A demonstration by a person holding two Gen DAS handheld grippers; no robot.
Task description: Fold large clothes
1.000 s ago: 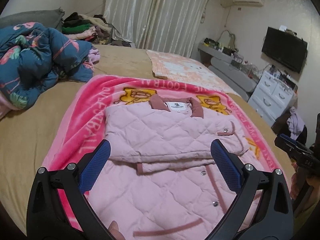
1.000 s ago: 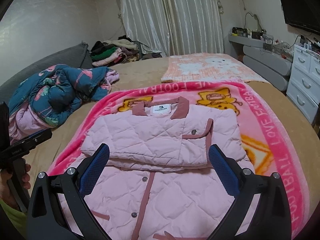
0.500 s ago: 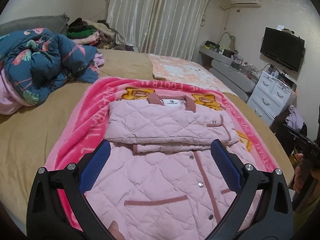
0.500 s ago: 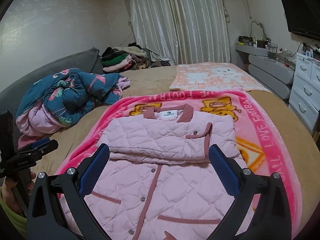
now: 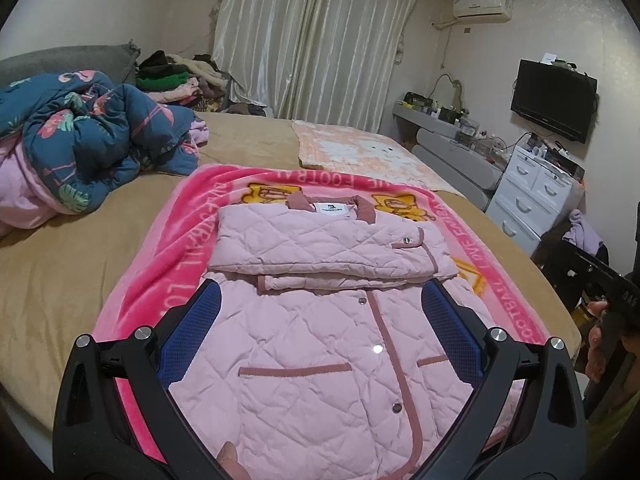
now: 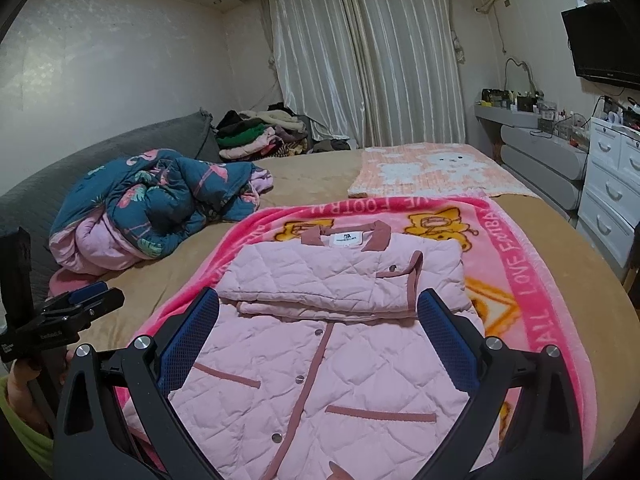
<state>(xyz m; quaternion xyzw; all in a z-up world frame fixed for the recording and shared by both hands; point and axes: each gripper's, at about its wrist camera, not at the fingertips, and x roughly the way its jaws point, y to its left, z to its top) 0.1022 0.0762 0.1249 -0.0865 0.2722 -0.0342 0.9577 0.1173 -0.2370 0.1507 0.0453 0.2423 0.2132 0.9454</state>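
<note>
A pale pink quilted jacket (image 5: 320, 344) lies flat on a bright pink cartoon blanket (image 5: 176, 248) spread over a tan bed (image 5: 80, 264), with its collar at the far end and its hem at the near edge. The fabric is stitched in a diamond pattern and trimmed in dusty rose: a collar, a front placket running down the middle, two slanted pocket welts on the lower body, and a row of small metal snaps. A white label shows inside the collar. The sleeves are folded across the chest, forming a thick rectangular layer over the upper half, with one rose-edged cuff and its snap lying toward the right side of that layer; the lower half of the jacket is a single smooth layer. The left gripper (image 5: 320, 332) hovers above the lower body with its blue-padded fingers spread wide and nothing between them. The right gripper (image 6: 320, 336) hangs likewise over the same part, released and empty. In the right wrist view the left gripper appears at the near left, off the blanket. A crumpled dark blue floral quilt (image 6: 160, 200) sits on the far left of the bed, and a peach patterned blanket (image 6: 432, 172) lies at the far end.
</note>
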